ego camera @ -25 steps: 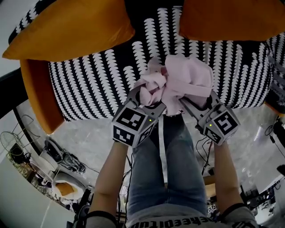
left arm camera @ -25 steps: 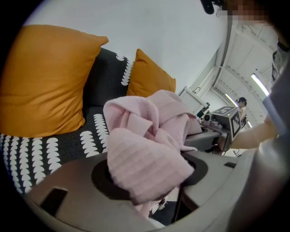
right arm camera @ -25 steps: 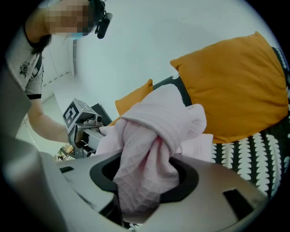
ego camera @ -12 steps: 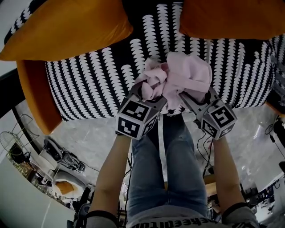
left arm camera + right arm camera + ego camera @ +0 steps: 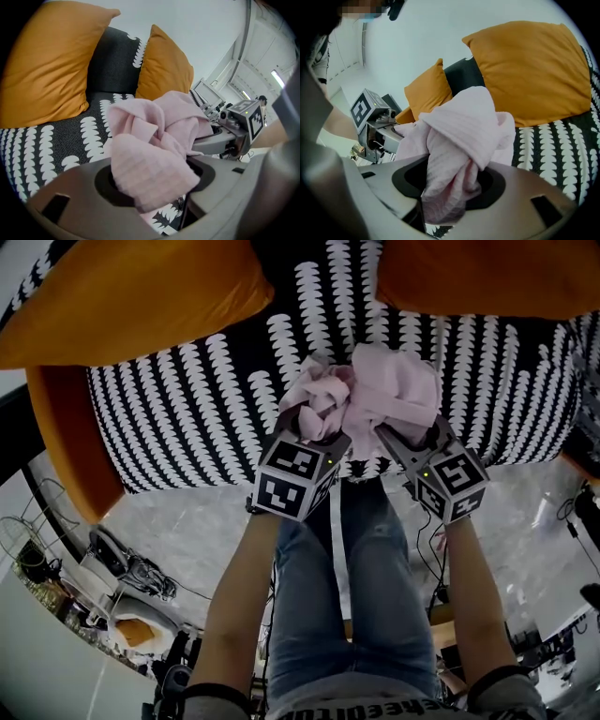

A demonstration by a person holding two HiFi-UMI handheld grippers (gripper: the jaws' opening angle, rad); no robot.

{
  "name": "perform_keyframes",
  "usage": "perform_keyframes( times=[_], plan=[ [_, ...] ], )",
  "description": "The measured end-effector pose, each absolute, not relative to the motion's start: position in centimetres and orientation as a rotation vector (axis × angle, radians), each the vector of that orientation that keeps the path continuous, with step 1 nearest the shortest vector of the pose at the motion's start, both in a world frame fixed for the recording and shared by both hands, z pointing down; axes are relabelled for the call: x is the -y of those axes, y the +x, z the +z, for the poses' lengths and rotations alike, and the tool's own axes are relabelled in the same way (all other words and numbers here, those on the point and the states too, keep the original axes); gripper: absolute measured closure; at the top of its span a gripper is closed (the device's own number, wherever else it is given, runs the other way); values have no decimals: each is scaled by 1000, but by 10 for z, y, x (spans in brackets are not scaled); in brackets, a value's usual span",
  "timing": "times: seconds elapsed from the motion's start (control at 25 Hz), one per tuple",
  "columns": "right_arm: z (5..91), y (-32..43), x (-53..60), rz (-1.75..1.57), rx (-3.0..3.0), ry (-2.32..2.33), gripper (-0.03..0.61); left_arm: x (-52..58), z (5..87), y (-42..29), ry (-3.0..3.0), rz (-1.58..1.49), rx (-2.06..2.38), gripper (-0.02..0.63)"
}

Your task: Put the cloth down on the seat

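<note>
Cloth (image 5: pixel 370 399), soft, light and bunched, sits over the black-and-white seat (image 5: pixel 187 409), its folds pinched by the left gripper's (image 5: pixel 314 427) fingers. The right gripper's (image 5: pixel 405 432) fingers have just eased wider, apparently with a fold gripped between them.

- One cloth (image 5: pixel 380 395), pink and bunched.
- Two grippers: the left gripper (image 5: pixel 314 427) and the right gripper (image 5: pixel 405 432). The right one's jaws have just been opening, with cloth between them.
- Two marker cubes: a left cube (image 5: pixel 295 479) and a right cube (image 5: pixel 452 482).
- Two orange cushions: a left cushion (image 5: pixel 131 296) and a right cushion (image 5: pixel 487 277).
- One seat (image 5: pixel 187 409), black with white marks.
- Two forearms: a left forearm (image 5: pixel 234 596) and a right forearm (image 5: pixel 473 596).
- Two legs: a left leg (image 5: pixel 305 606) and a right leg (image 5: pixel 389 606), in jeans.
</note>
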State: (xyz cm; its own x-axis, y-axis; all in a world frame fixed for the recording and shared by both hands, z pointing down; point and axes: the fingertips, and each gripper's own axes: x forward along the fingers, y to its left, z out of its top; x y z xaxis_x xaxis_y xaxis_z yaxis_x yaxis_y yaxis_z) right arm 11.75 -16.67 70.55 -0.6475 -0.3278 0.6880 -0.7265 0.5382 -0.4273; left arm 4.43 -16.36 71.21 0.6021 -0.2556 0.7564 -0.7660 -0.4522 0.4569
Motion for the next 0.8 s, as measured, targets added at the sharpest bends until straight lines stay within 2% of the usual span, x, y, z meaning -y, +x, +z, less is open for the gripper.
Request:
perform_keyframes(
  times=[0.12,0.32,0.48,0.8],
  plan=[
    [720,120,150,967,2228,861,351,147,726,46,2008,790,831,336],
    [742,125,155,730,2346,930,347,152,747,47,2184,741,973,329],
    [748,135,144,719,2335,936,345,141,754,53,2179,735,988,321],
    [726,141,151,650,2323,932,345,147,731,44,2188,720,1001,316]
  ],
)
